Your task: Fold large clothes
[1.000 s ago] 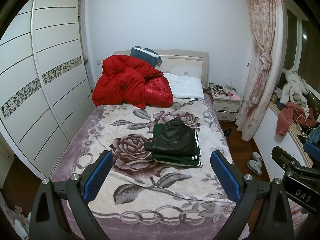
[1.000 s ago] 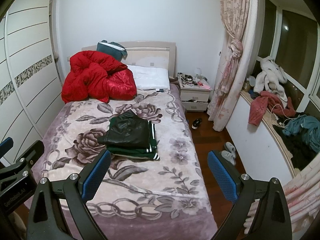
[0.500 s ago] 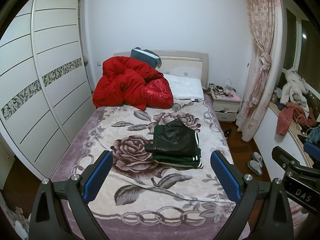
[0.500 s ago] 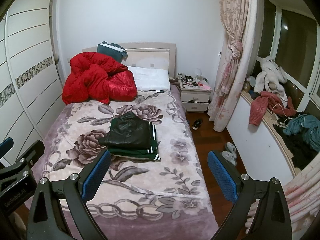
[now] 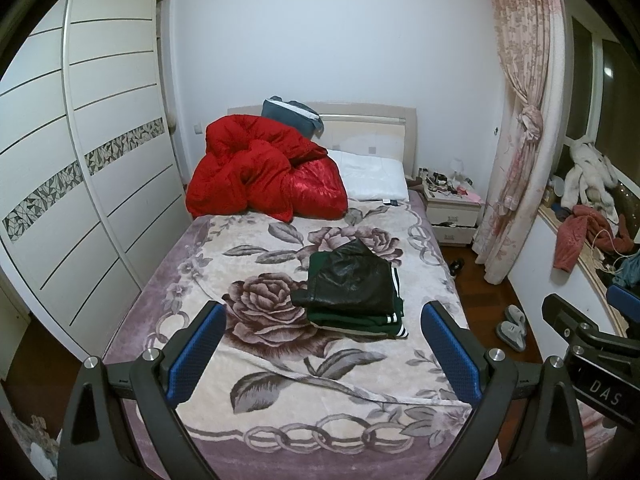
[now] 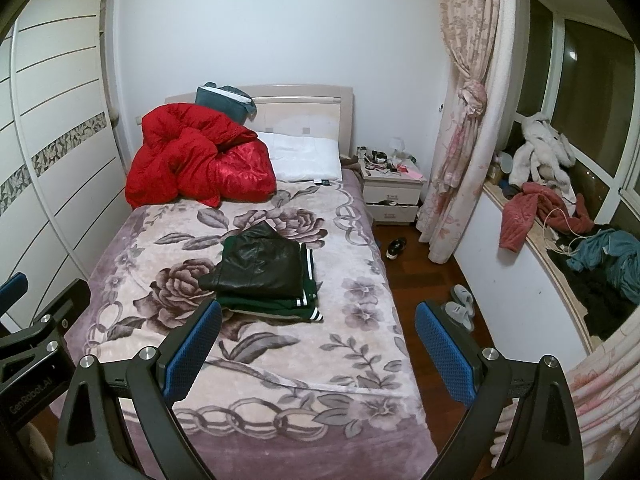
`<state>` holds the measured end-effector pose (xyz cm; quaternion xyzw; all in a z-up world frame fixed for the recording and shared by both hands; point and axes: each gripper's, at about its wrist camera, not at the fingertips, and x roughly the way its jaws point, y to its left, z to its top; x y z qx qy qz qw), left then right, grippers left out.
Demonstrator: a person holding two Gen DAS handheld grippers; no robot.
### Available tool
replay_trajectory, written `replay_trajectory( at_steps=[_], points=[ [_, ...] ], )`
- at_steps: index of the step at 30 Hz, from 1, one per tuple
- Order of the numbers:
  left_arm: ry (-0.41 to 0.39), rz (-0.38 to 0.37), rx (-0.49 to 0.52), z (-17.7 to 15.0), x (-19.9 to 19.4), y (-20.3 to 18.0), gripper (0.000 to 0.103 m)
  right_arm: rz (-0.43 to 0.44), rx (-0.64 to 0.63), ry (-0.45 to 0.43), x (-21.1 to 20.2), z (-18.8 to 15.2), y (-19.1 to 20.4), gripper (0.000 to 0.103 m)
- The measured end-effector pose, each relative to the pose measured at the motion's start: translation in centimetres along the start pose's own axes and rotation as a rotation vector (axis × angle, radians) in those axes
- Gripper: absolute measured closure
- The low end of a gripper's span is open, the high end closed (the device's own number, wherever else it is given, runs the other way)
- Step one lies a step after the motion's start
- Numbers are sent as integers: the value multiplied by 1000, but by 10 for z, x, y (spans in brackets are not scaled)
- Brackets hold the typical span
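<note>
A bed with a floral blanket point(image 5: 256, 364) fills a small bedroom, with a white wardrobe point(image 5: 80, 184) on one side, a nightstand point(image 5: 452, 208) and pink curtain point(image 5: 516, 140) on the other, and a red duvet point(image 5: 260, 176) bunched near the headboard. The folded clothes point(image 5: 352, 292) lie in a stack on the middle of the blanket, the long side running toward the headboard, the striped hem toward the foot. The left gripper point(image 5: 324, 352) and right gripper point(image 6: 318, 348) are both wide open, holding nothing, above the foot of the bed.

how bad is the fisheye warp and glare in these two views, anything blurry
Left wrist view: strong barrel warp bows the wardrobe, dark vignette in the corners, soft sheen on the black jacket, focus sharp. Right wrist view: same bending on the curtain, windows dark, room evenly lit, no blur.
</note>
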<state>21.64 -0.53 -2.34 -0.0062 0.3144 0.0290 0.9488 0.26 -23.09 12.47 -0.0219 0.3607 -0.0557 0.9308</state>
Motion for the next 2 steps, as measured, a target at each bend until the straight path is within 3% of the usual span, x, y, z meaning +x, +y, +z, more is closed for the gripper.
replay_trajectory(
  at_steps=[2],
  points=[
    [-4, -1, -2, 4, -2, 0, 3, -2, 1, -1, -1, -1, -1, 4]
  ],
)
